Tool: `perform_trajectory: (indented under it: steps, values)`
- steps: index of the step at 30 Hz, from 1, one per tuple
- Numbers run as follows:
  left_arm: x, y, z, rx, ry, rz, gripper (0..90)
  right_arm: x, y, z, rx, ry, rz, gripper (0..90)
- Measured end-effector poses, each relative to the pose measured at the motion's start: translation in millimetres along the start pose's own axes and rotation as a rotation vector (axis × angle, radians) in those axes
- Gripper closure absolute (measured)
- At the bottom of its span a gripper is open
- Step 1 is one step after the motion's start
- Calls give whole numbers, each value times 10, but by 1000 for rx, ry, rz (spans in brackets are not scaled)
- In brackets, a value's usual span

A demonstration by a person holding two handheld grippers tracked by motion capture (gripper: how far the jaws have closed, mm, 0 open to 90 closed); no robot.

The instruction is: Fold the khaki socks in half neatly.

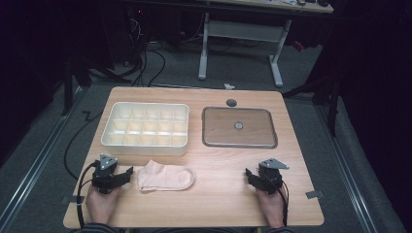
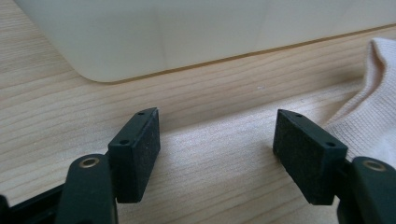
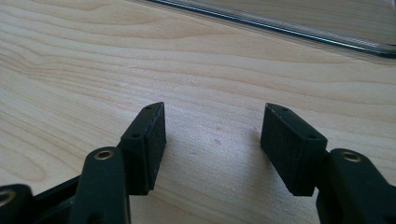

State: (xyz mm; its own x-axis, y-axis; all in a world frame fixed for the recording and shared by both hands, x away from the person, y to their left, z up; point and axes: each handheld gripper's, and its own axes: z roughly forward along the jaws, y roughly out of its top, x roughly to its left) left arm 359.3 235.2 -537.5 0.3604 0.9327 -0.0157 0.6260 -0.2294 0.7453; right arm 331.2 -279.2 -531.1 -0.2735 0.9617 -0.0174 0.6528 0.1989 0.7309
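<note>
A pale pink sock (image 1: 165, 177) lies flat on the wooden table, near the front and left of centre. My left gripper (image 1: 127, 174) rests on the table just left of the sock, jaws open and nothing between them. In the left gripper view the sock (image 2: 369, 116) lies just beyond the right pad (image 2: 306, 151). My right gripper (image 1: 250, 175) sits at the front right, open over bare wood (image 3: 215, 140), well apart from the sock.
A cream tray with several compartments (image 1: 145, 127) stands at the back left; its wall (image 2: 187, 32) is close ahead of the left gripper. A shallow rimmed tray (image 1: 239, 127) with a small round piece (image 1: 238, 125) lies back right; its rim (image 3: 280, 28) shows ahead of the right gripper.
</note>
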Motion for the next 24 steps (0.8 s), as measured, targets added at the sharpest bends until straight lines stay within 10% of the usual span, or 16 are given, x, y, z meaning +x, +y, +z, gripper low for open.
perform_trajectory:
  steps: [24]
  values:
    - [1,2,3,0,-6,-5,307,7,3,3,4,7,-6,371]
